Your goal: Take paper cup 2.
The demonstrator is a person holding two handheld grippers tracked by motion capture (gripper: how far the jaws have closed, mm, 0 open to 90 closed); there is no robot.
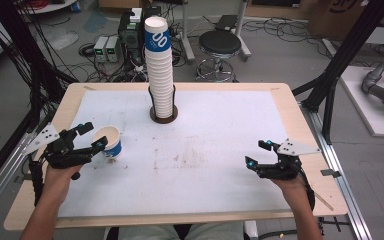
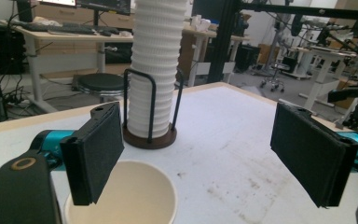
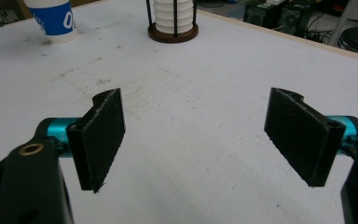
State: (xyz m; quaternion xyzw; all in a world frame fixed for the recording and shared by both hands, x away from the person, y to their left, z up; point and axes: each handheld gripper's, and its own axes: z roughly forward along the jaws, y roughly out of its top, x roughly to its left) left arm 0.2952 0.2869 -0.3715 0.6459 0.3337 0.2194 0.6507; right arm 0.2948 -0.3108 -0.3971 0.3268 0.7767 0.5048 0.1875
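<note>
Surroundings: workshop floor with cables, a stool point(image 1: 220, 44) and equipment behind the table point(image 1: 290, 112), which carries a white mat.
Cup location: single paper cup point(image 1: 109, 142) stands upright at 9 o'clock on the table, apart from the cup stack point(image 1: 160, 70) in its wire holder at 12 o'clock.
Left tool point(image 1: 87, 136): jaws wide open, holding nothing; one pad hangs over the cup's rim, the other stands clear of it.
Right tool point(image 1: 258, 153): jaws wide open, empty, at 4 o'clock, well apart from both.
Handling: judged light, thin-walled, easily crushed or tipped.
Grip point: wall just below the rolled rim, with light pressure.
</note>
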